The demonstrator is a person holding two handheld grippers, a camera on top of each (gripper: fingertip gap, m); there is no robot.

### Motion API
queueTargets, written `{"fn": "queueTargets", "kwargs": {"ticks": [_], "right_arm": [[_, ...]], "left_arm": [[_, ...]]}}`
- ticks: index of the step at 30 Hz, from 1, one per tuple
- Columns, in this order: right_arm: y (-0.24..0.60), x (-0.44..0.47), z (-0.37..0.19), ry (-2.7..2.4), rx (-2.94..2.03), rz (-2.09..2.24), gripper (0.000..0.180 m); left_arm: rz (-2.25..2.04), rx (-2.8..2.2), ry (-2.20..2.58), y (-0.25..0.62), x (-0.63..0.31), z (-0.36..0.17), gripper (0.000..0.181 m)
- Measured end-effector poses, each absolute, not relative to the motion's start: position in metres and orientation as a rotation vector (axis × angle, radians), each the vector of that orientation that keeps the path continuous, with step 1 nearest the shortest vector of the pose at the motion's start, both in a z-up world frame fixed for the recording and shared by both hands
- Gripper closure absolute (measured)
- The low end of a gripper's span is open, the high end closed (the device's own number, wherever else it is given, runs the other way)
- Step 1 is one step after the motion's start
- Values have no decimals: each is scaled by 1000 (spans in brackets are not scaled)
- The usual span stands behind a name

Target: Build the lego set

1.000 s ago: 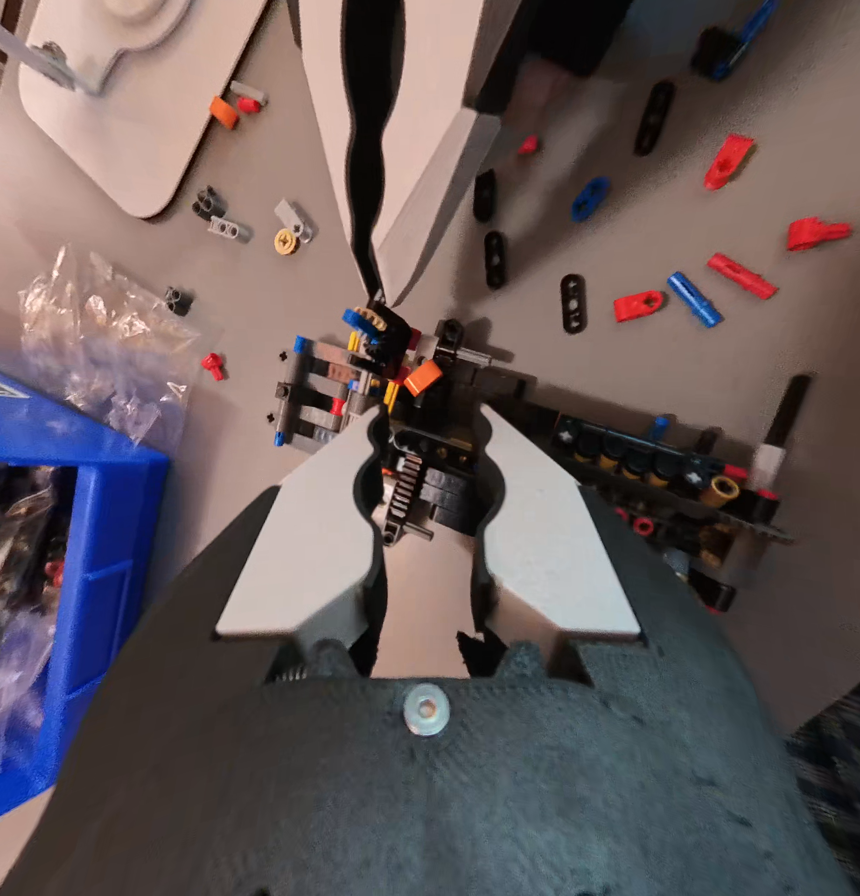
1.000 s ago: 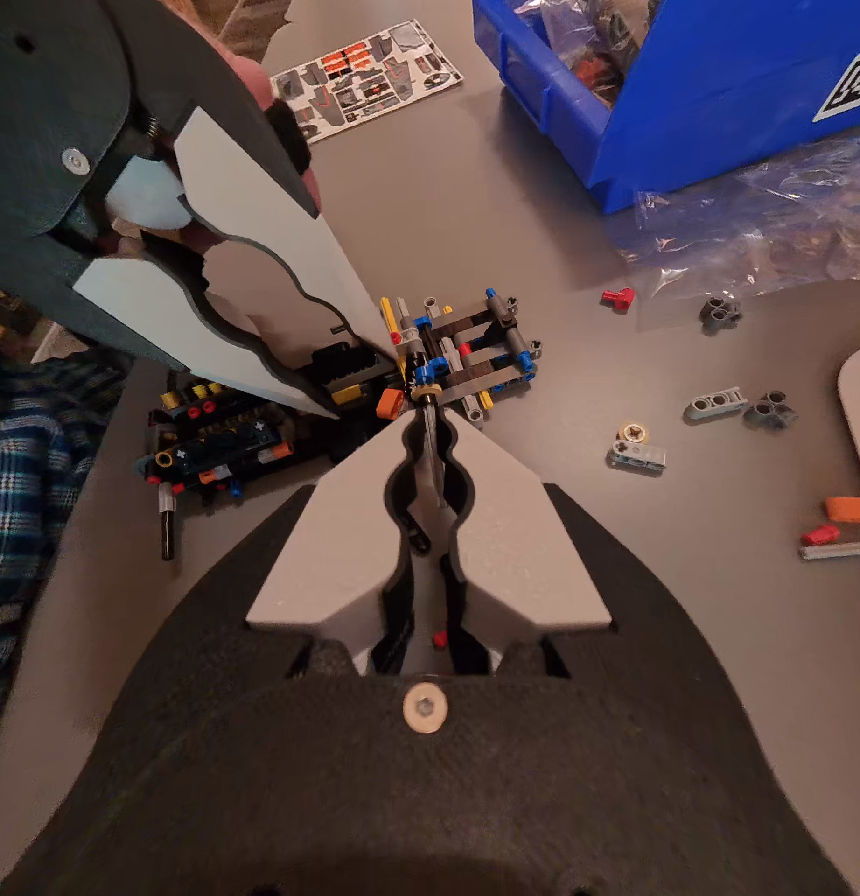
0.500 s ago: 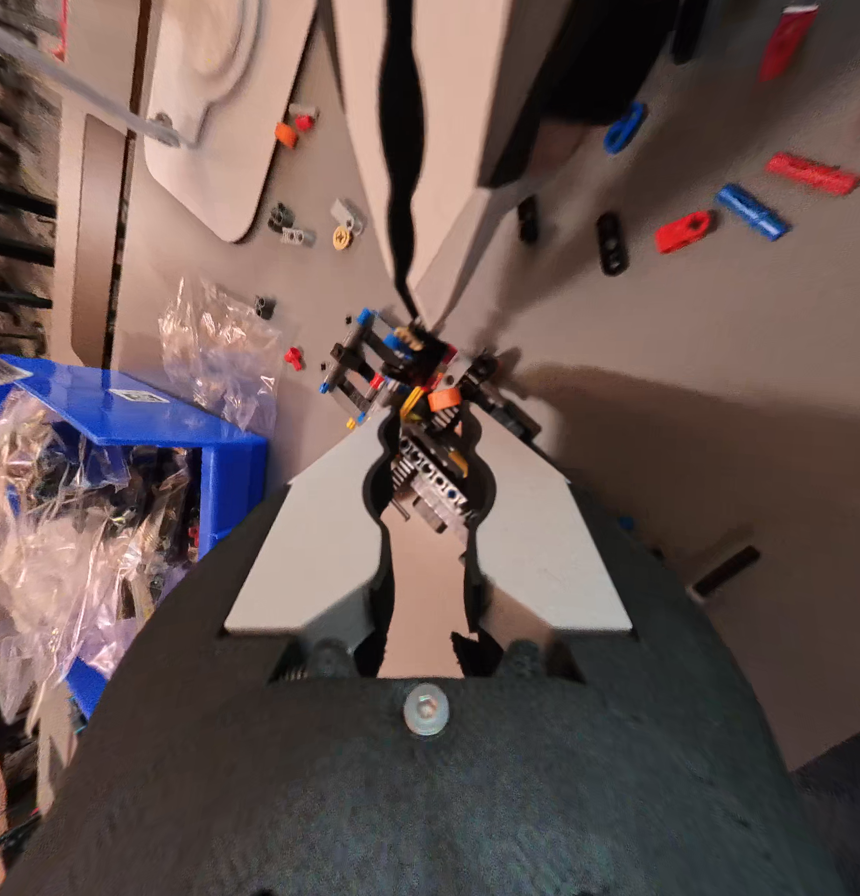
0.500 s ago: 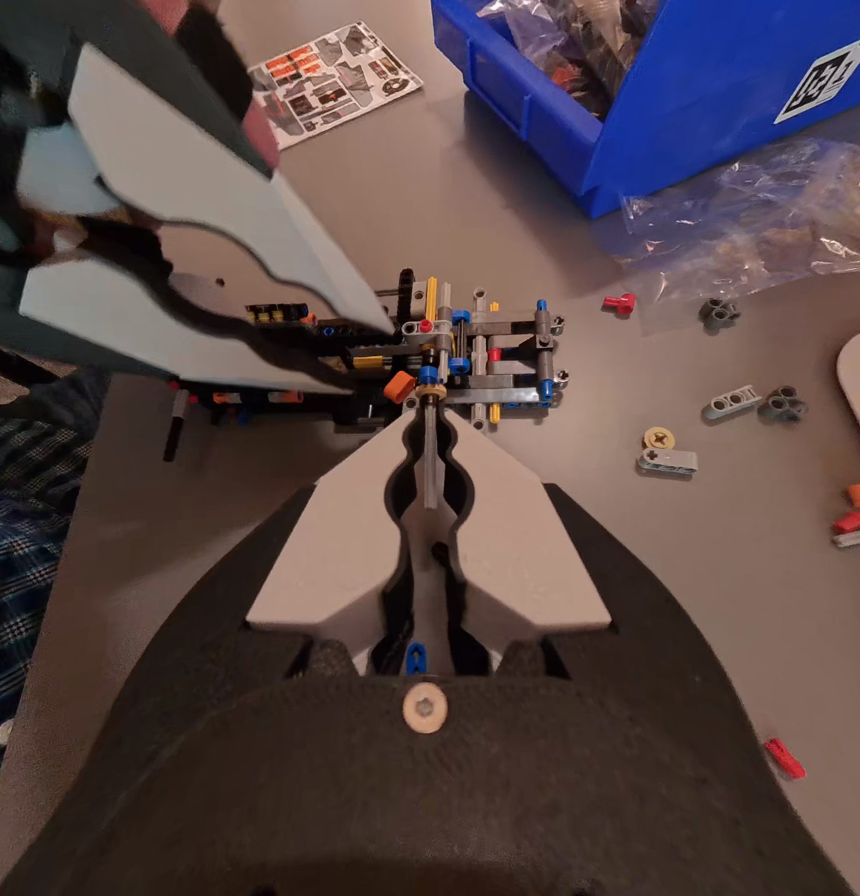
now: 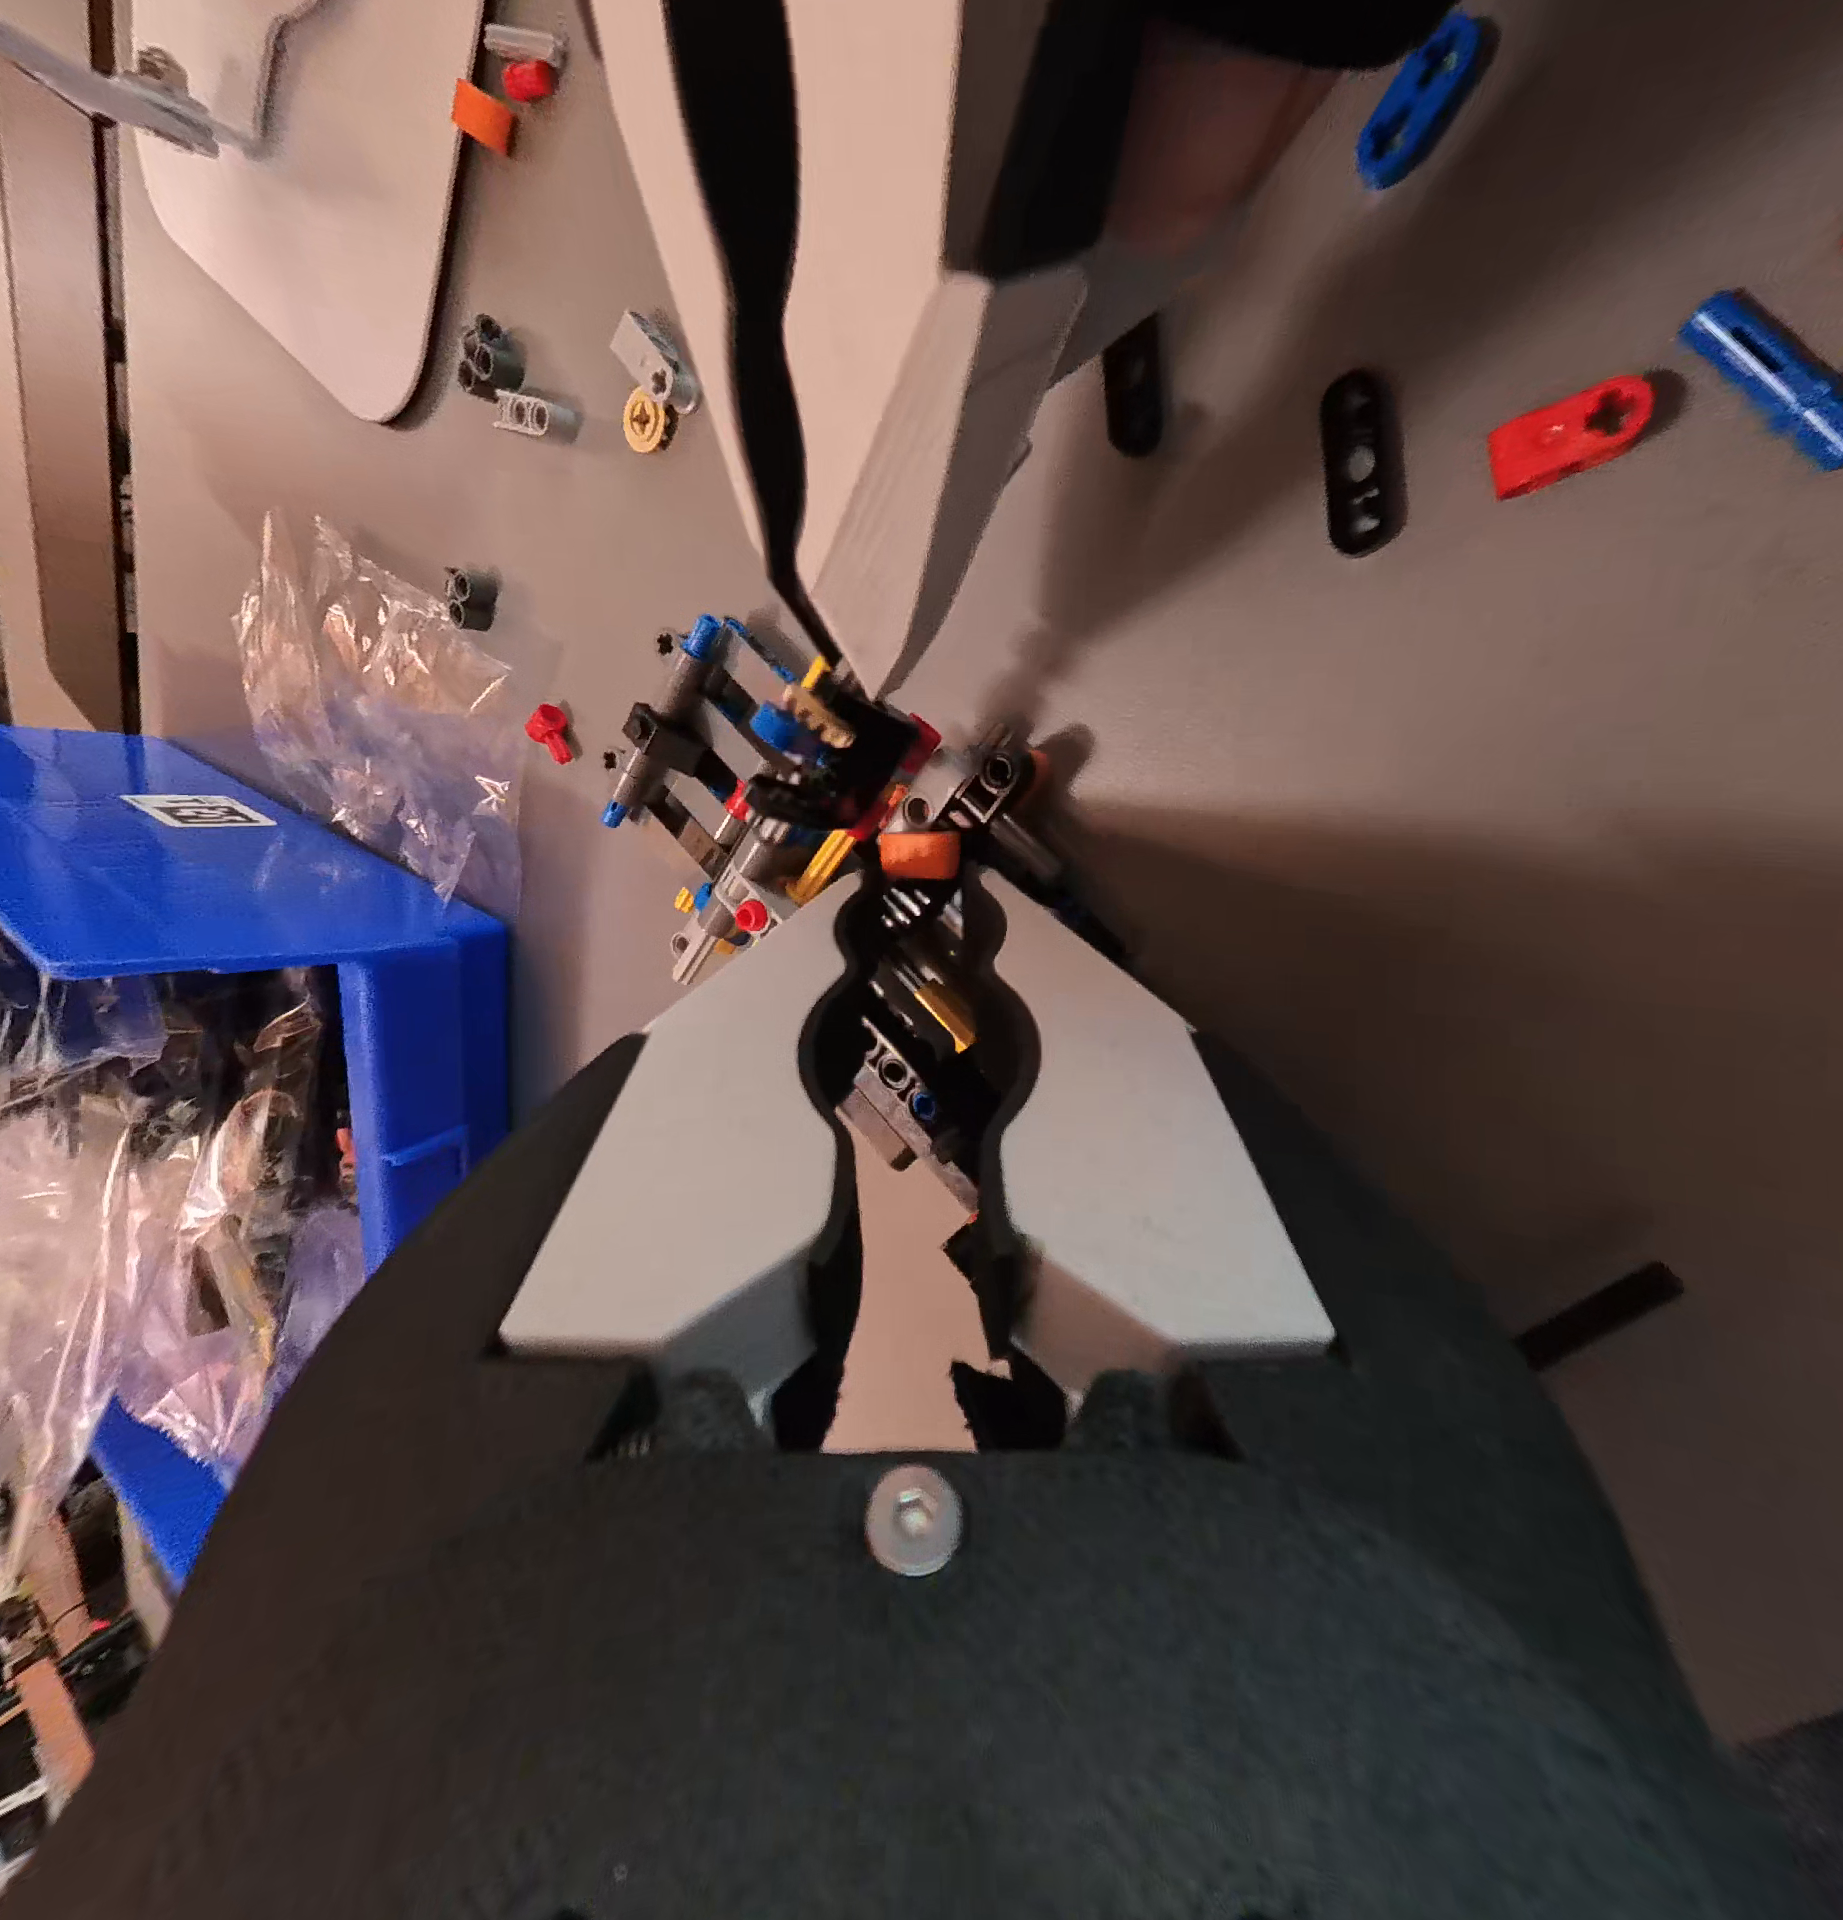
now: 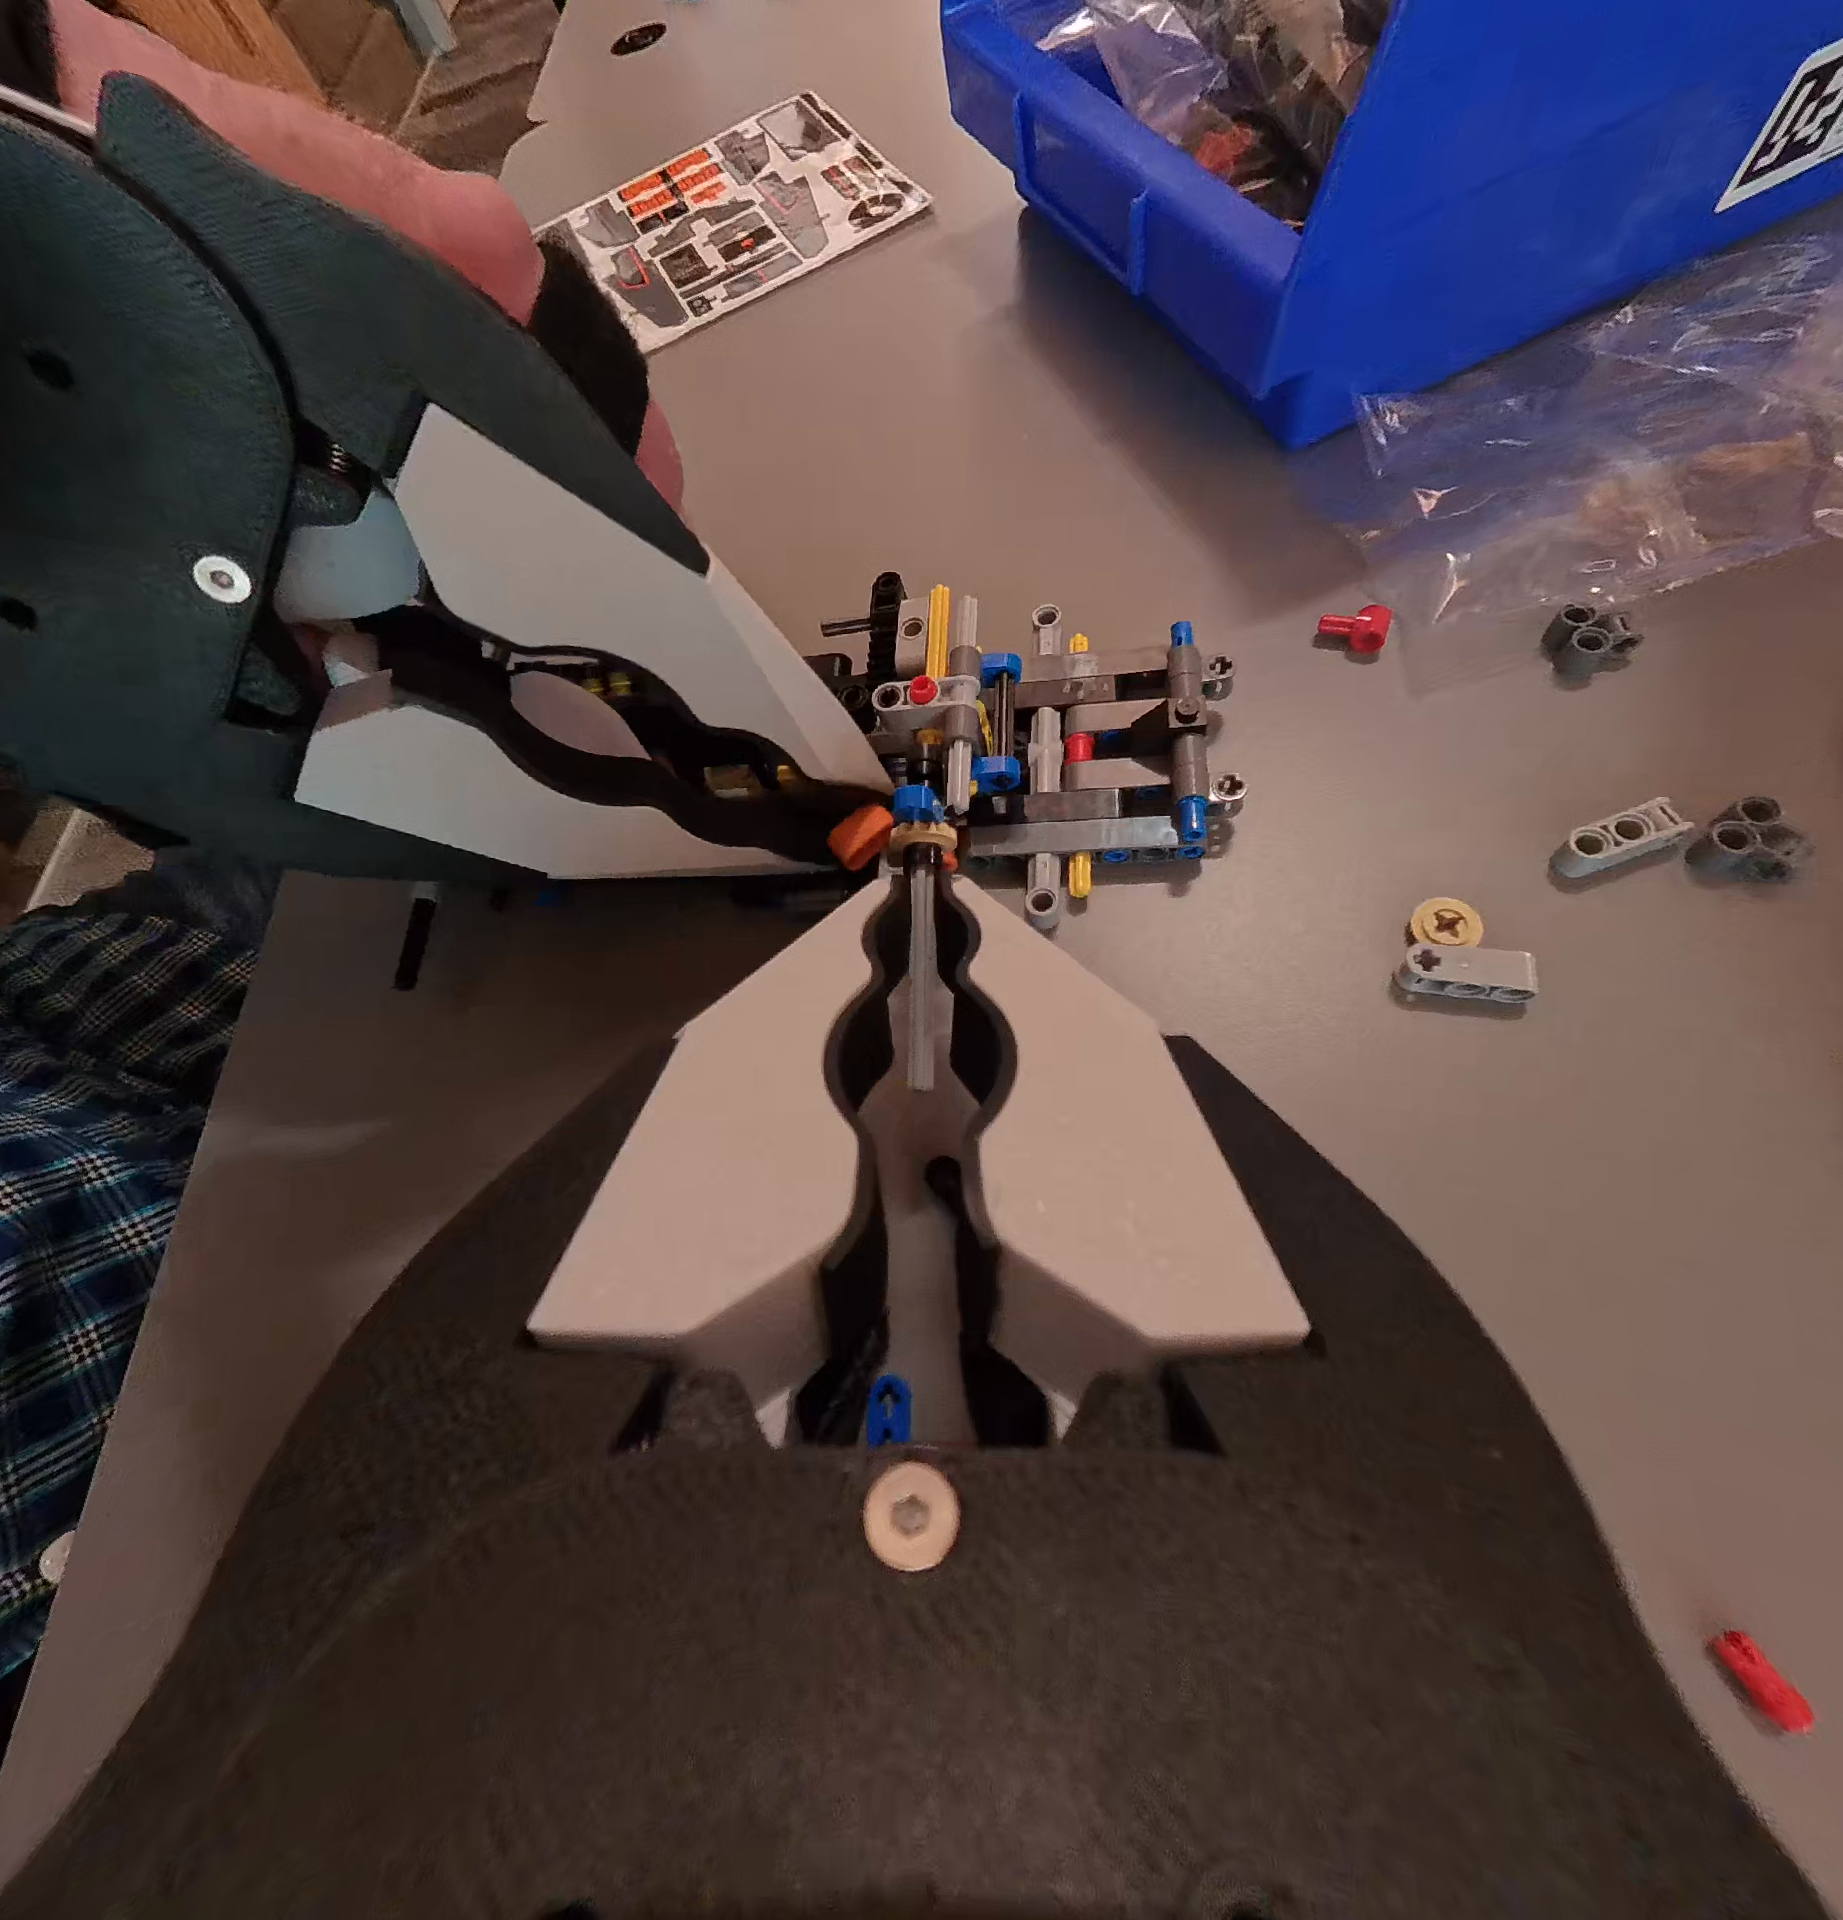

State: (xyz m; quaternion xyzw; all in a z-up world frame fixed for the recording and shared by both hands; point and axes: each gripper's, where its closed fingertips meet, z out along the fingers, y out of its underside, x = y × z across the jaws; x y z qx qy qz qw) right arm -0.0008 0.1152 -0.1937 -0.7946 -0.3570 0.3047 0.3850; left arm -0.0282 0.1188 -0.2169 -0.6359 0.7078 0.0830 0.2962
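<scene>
Two grippers meet on one lego model (image 6: pixel 1052 748) held above the bench (image 6: pixel 1000 436).
My left gripper (image 5: pixel 917 914) is clamped on its black end; my right gripper (image 6: pixel 922 914) pinches a grey axle (image 6: pixel 922 997) whose tip enters the model beside an orange piece (image 6: pixel 860 836).

Light: dim, warm indoor light; the grey table (image 6: pixel 1000 436) read brownish.
Shadows: a broad, soft-edged dark band lay across the table (image 5: pixel 1468 935) in the left wrist view.
Glare: pale highlights glinted on the clear plastic bag (image 5: pixel 366 686) and the blue bin (image 6: pixel 1519 239).
Blur: left wrist view smeared toward its top and edges; right wrist view sharper.
Distortion: strong wide-angle bending at the borders.
</scene>
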Motion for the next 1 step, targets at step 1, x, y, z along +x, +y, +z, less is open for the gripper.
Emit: {"fn": "queueTargets", "kwargs": {"ticks": [1], "right_arm": [[116,-1,-194,-906,-2025,785,179]], "left_arm": [[207,-1693,1884,119,-28,-217,168]]}}
